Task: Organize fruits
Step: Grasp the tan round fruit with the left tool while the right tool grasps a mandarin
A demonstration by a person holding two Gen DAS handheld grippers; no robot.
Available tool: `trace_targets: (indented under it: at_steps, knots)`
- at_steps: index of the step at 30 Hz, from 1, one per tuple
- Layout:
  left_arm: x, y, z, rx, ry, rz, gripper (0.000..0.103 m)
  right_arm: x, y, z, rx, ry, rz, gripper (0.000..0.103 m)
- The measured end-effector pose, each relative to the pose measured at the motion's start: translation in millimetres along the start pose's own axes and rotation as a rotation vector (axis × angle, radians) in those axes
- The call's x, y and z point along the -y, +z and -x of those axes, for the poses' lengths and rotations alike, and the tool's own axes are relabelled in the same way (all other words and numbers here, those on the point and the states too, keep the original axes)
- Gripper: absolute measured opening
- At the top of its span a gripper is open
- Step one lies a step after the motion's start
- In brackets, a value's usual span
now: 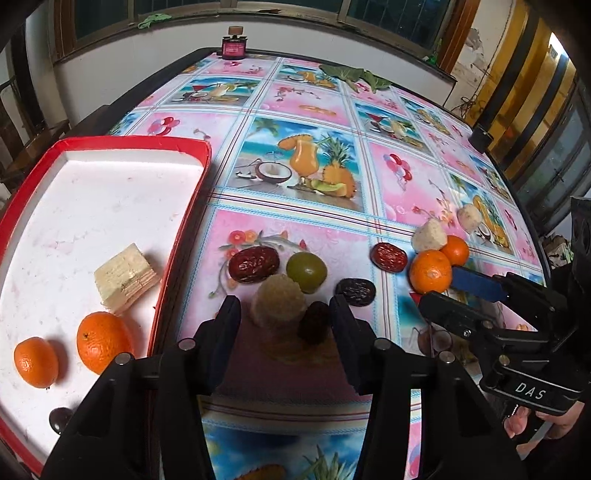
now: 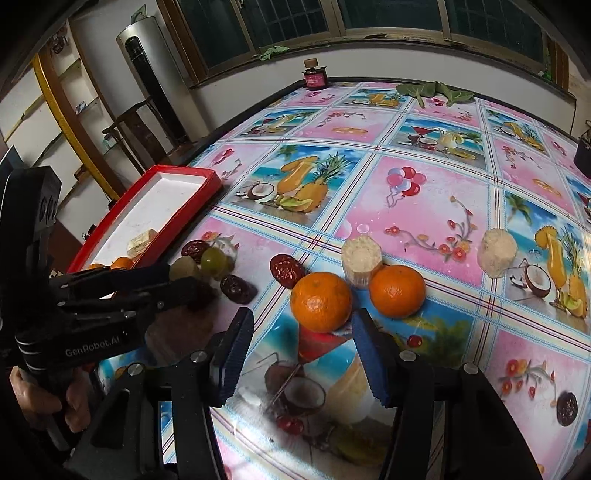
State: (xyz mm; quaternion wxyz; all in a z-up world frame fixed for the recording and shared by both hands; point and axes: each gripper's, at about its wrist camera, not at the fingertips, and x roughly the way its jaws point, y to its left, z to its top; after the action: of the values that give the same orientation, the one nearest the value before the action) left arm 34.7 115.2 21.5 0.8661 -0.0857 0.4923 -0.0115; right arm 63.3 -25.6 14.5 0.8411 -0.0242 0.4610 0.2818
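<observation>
Soft, even daylight lit both views, with the windows (image 2: pixel 295 22) along the far wall looking dark. The glossy tablecloth (image 1: pixel 332 236) showed faint sheen, and the tray's white floor (image 1: pixel 92 206) was nearly blown out. Shadows under the fruit were weak. Fisheye bending curved the counter's (image 2: pixel 258 99) edges, with dark vignetted corners.

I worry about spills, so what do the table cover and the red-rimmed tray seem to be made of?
The table cover looks like glossy printed plastic or oilcloth: it shows window glare and mirror-like reflections near the grippers. The red-rimmed tray looks like a cardboard box lid, with thin folded red walls and a matte white inside, faintly stained. Neither is certain.
</observation>
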Motion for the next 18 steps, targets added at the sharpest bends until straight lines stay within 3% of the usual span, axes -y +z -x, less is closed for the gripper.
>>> trace_targets:
  at_steps: [2,5,9,15,18]
  knots:
    - [-1,2,-2,0.003,-0.003,0.005,0.048,-1,2,-2,0.003,-0.011,0.005,0.057]
    - [-1,5,-5,0.000,-0.005,0.001,0.037,-1,6,-6,0.008,-0.031,0.012,0.057]
    - [2,4,-6,0.012,0.006,-0.014,0.037,0,9,-12,0.009,-0.055,0.011,0.055]
    - [2,-1,-3,0.024,0.011,-0.009,0.037,-5,8,-19,0.010,-0.106,0.058,0.039]
    - [0,-3,-1,0.027,0.013,-0.006,0.036,-7,7,-20,0.016,-0.125,0.077,0.038]
